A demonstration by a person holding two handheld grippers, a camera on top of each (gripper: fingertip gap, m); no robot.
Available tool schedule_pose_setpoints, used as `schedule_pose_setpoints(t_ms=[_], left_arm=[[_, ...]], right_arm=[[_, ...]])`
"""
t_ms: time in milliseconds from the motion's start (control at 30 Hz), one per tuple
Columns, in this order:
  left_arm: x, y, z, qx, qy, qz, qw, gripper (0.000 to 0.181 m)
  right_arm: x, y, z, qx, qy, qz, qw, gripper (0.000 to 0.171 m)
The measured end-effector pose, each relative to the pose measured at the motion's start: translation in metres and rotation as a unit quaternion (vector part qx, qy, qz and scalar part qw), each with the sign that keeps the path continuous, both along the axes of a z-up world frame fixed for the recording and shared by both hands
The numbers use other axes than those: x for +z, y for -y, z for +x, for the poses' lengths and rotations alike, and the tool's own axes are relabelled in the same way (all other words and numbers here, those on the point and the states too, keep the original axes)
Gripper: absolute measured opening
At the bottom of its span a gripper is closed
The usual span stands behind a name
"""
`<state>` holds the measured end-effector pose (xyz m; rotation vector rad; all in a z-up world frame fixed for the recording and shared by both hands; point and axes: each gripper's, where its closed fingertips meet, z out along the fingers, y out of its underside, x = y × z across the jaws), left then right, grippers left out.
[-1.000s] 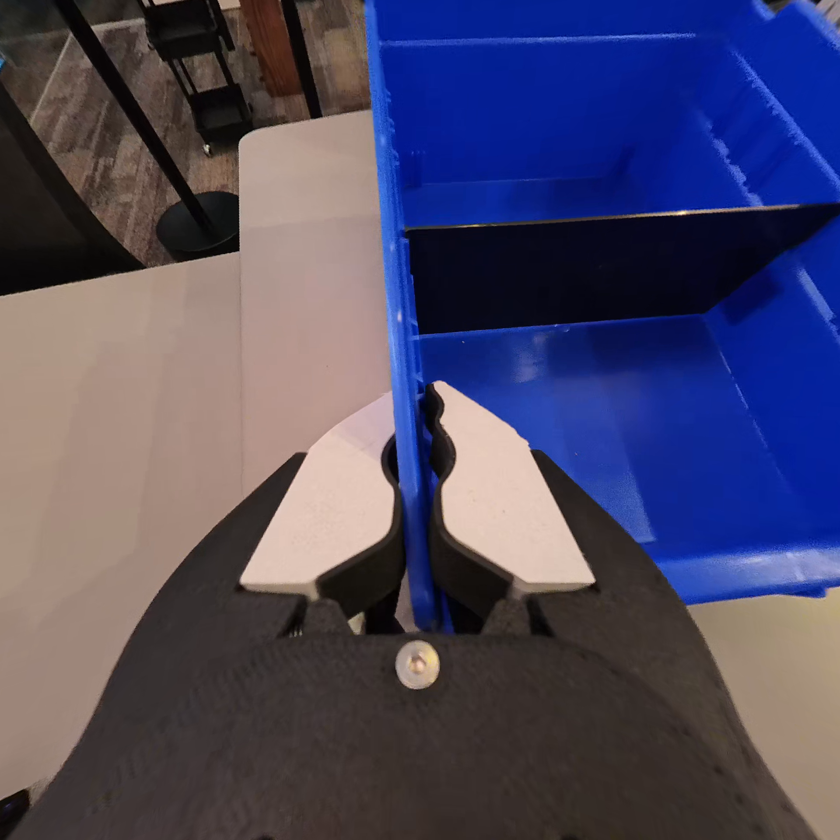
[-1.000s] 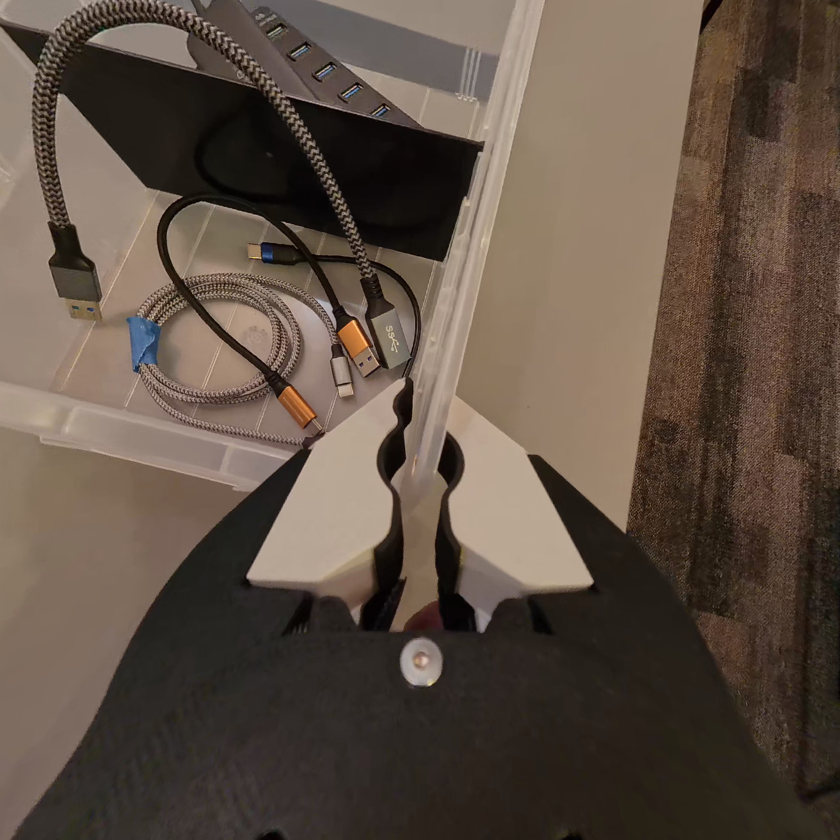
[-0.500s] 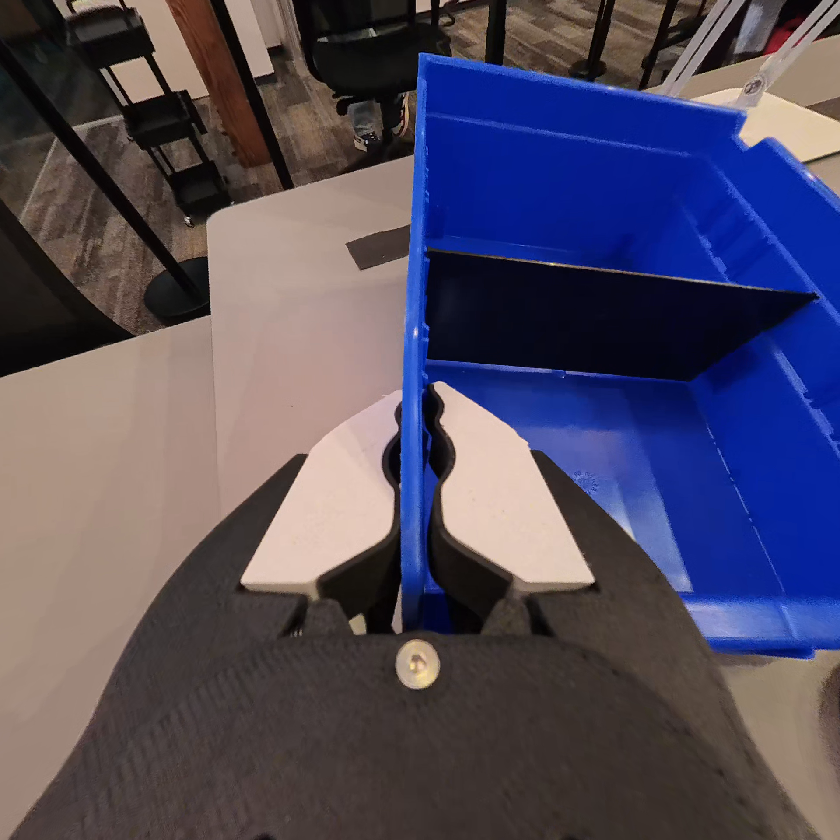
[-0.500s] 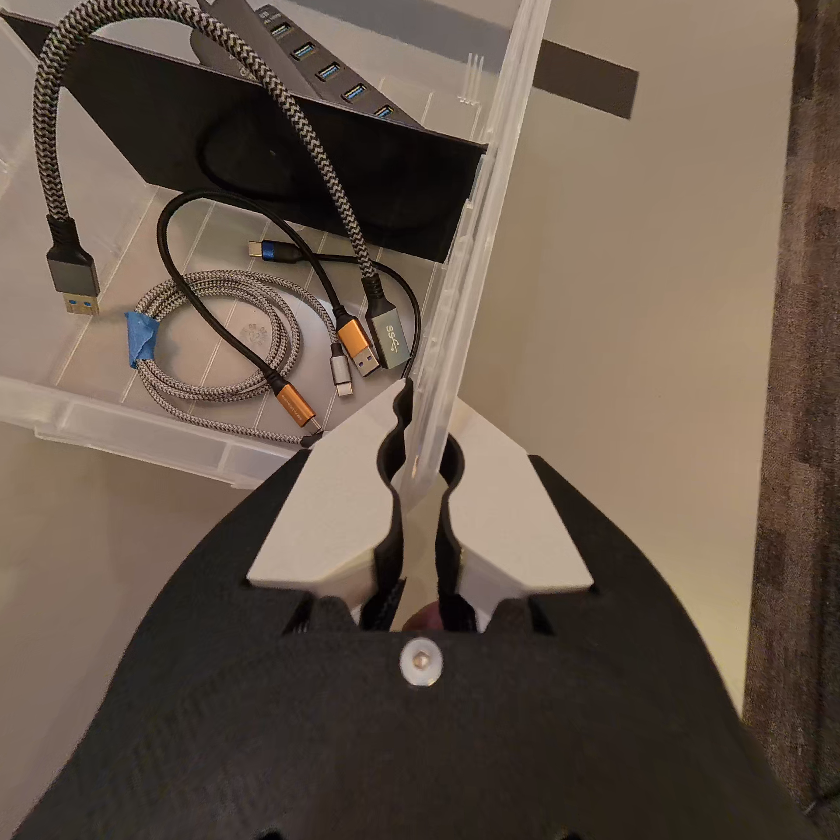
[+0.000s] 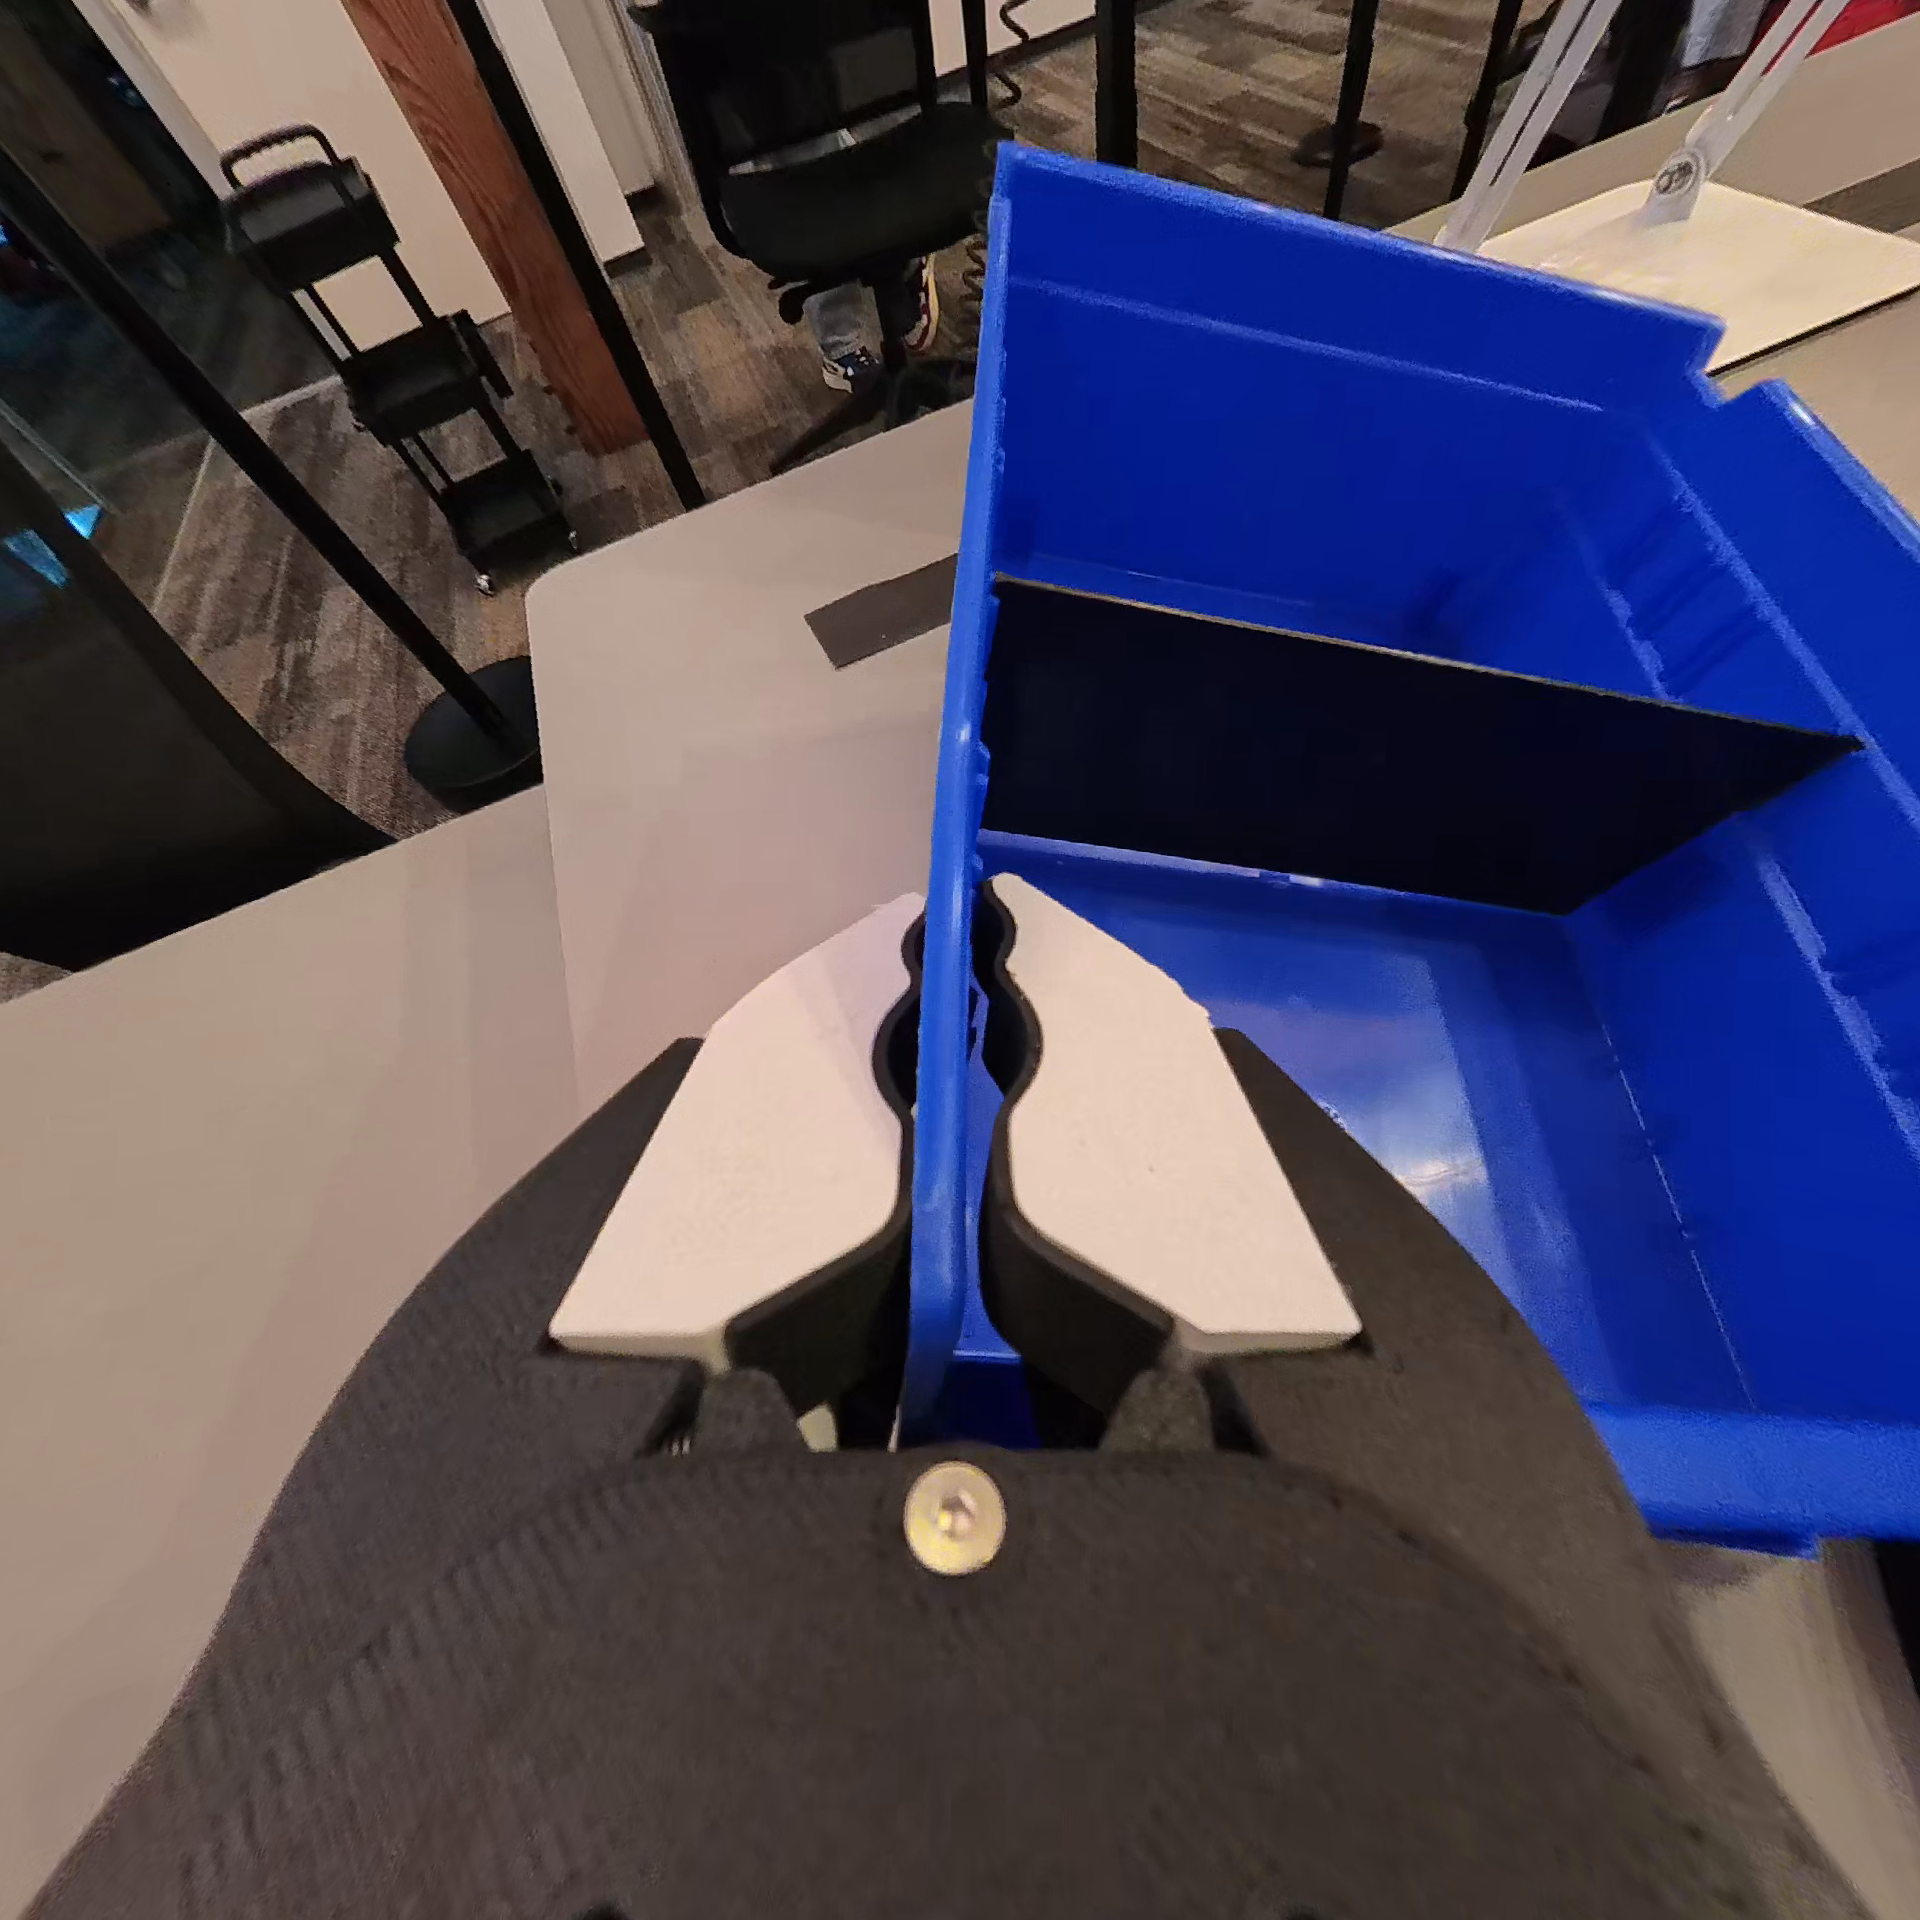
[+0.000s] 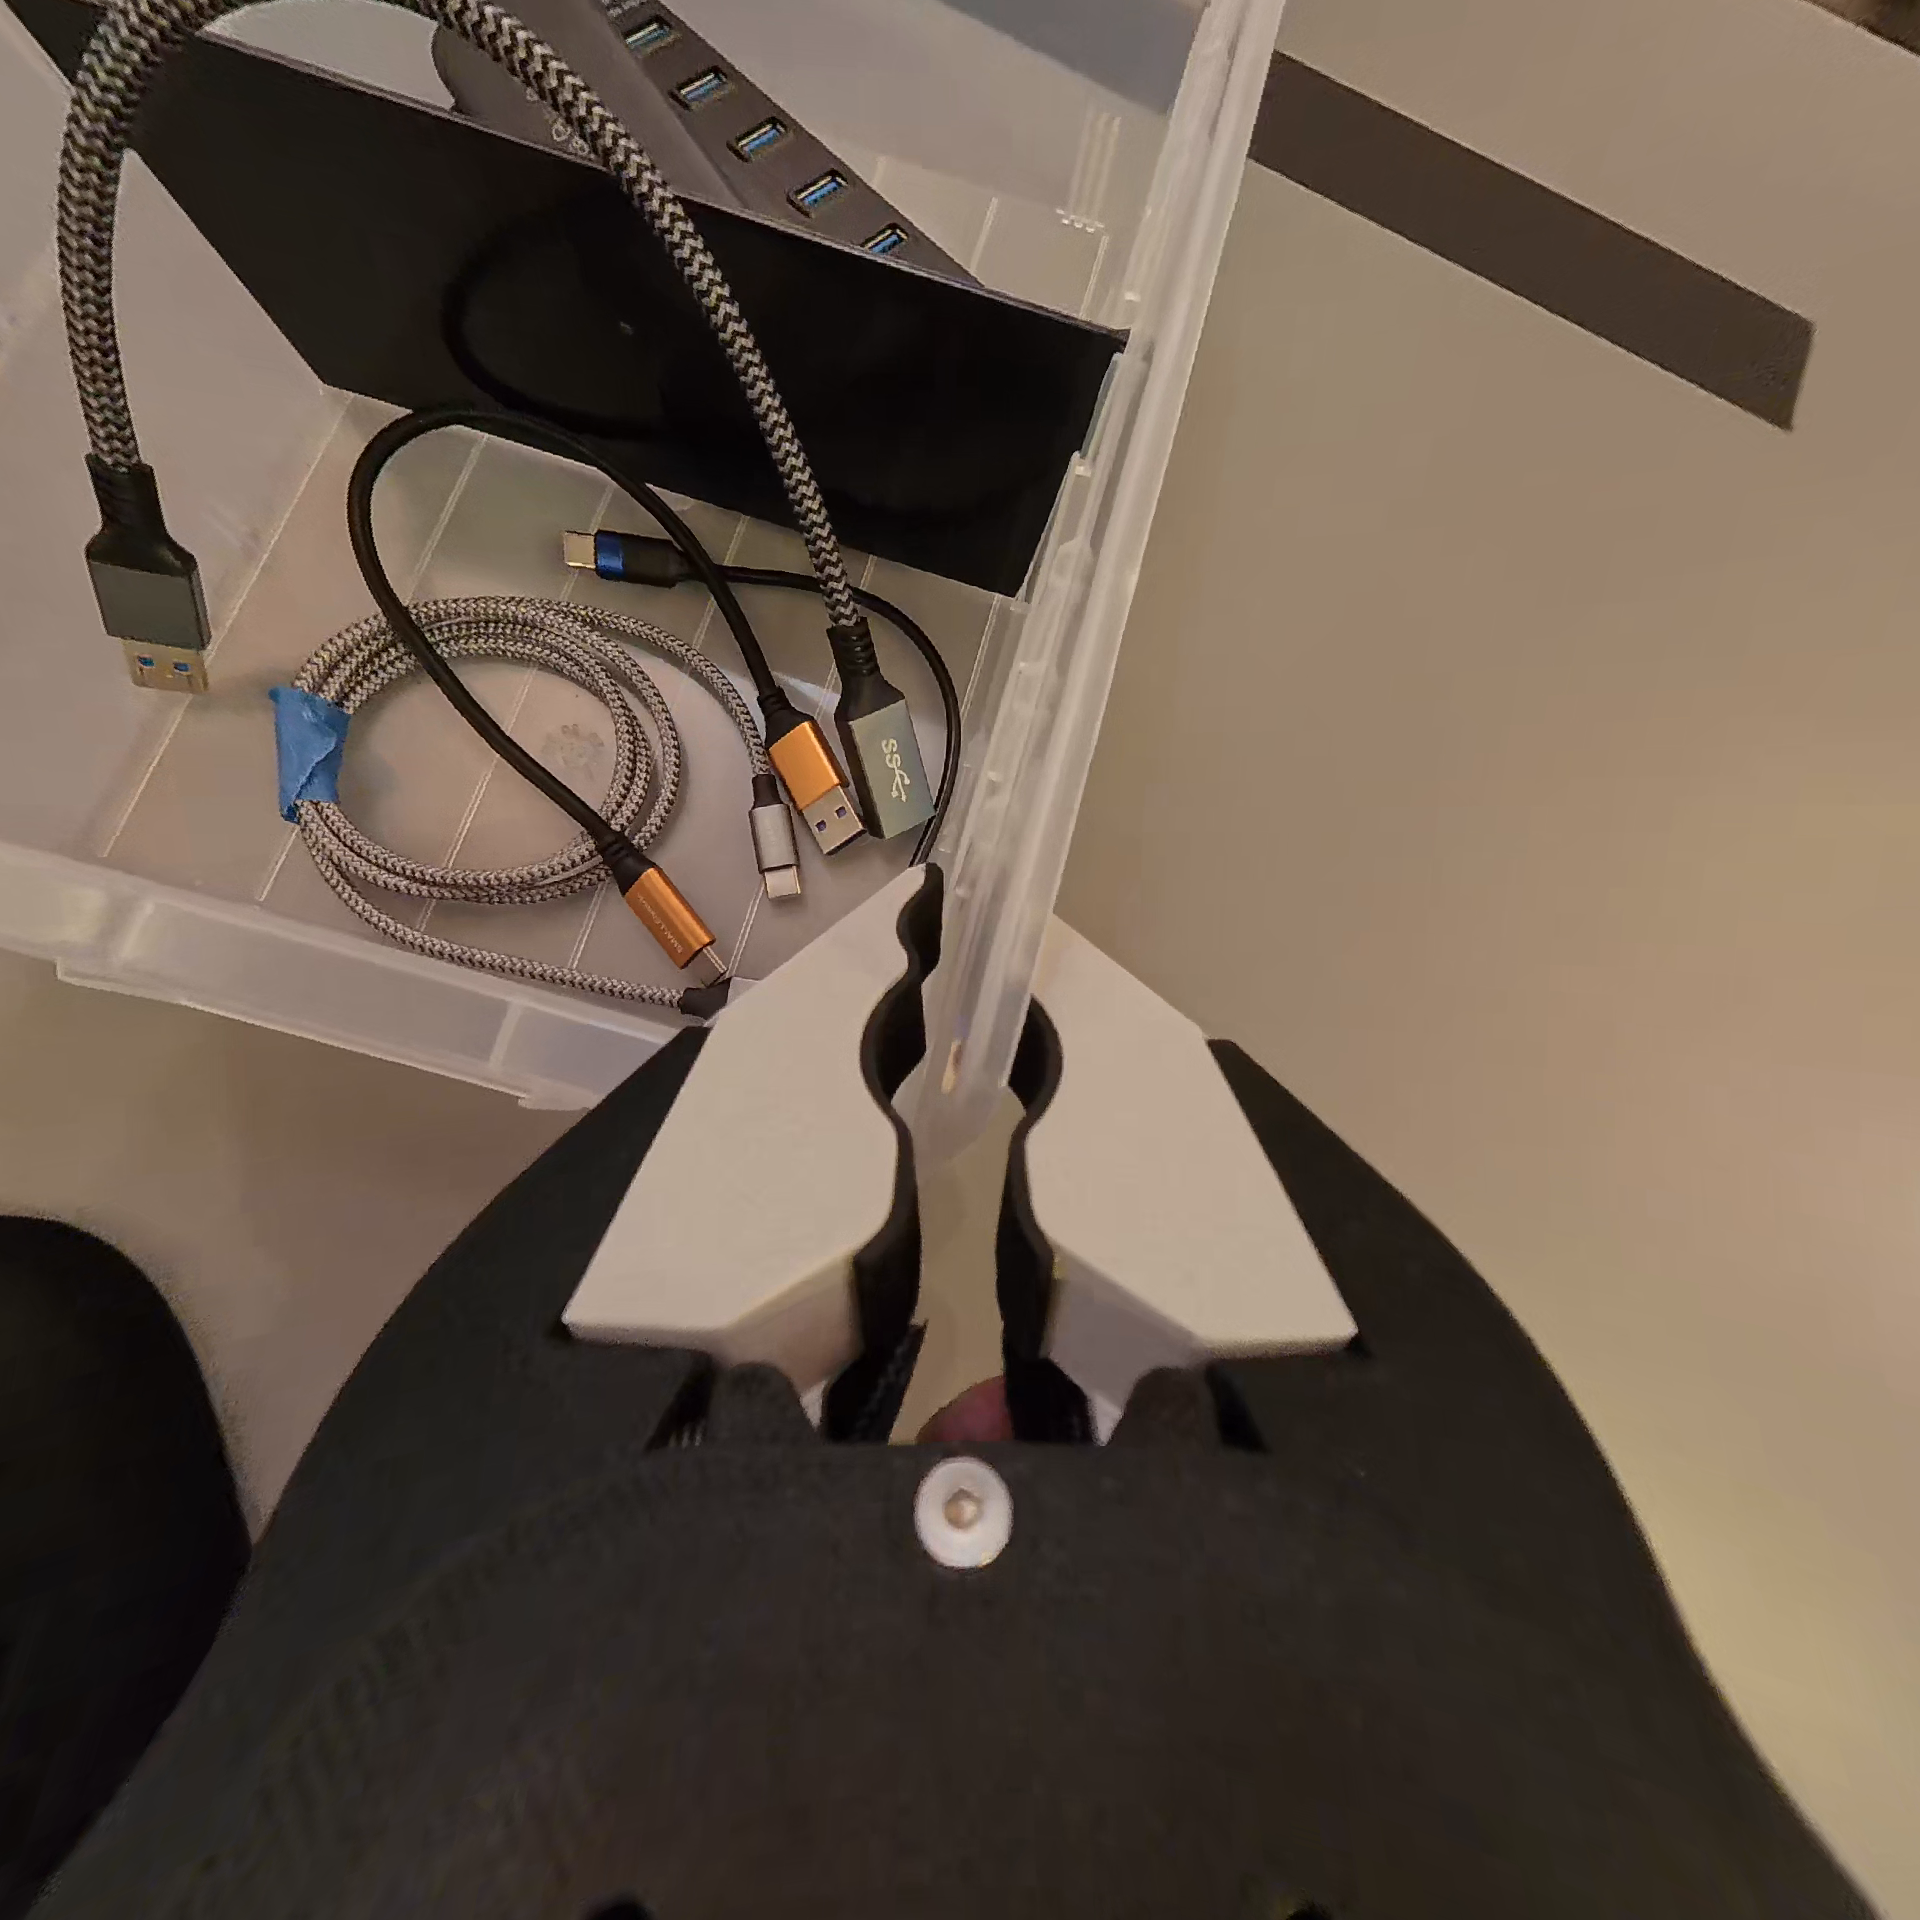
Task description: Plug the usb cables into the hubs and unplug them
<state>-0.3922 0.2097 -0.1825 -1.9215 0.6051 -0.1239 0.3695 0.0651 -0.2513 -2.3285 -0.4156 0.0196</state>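
My left gripper (image 5: 951, 920) is shut on the left wall of an empty blue bin (image 5: 1351, 1039) with a black divider (image 5: 1351, 769). My right gripper (image 6: 982, 925) is shut on the right wall of a clear plastic bin (image 6: 1091, 582). The near compartment of the clear bin holds several USB cables: a thick braided cable (image 6: 707, 281) with grey plugs, a coiled braided cable (image 6: 499, 748) bound with blue tape, and a black cable (image 6: 468, 686) with orange plugs. A dark USB hub (image 6: 748, 135) with a row of blue ports lies behind the clear bin's black divider (image 6: 364, 260).
Both bins are on light grey tables. A strip of black tape lies on the table beside each bin (image 5: 883, 623) (image 6: 1558, 270). Beyond the left table's edge are a black pole stand (image 5: 468, 717), a cart (image 5: 416, 384) and an office chair (image 5: 852, 187). A dark object (image 6: 83, 1507) sits at the lower left. The grippers' ends are close to 80 cm from one another.
The clear bin has moved with my right gripper away from the table's right edge; the carpet is out of view. The left view now shows more of the room beyond the blue bin.
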Motion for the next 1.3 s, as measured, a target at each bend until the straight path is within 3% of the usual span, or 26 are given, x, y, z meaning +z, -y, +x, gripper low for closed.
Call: schedule_pose_setpoints(t_ms=[667,1300], left_arm=[[0.032,0.032,-0.013,0.025,0.057,0.073,0.995,0.006],[0.055,0.102,-0.036,0.073,0.166,0.132,0.975,0.006]], right_arm=[[-0.001,-0.020,-0.123,0.088,0.009,0.009,0.996,0.005],[-0.004,-0.038,-0.271,0.237,0.053,0.020,0.970,0.026]])
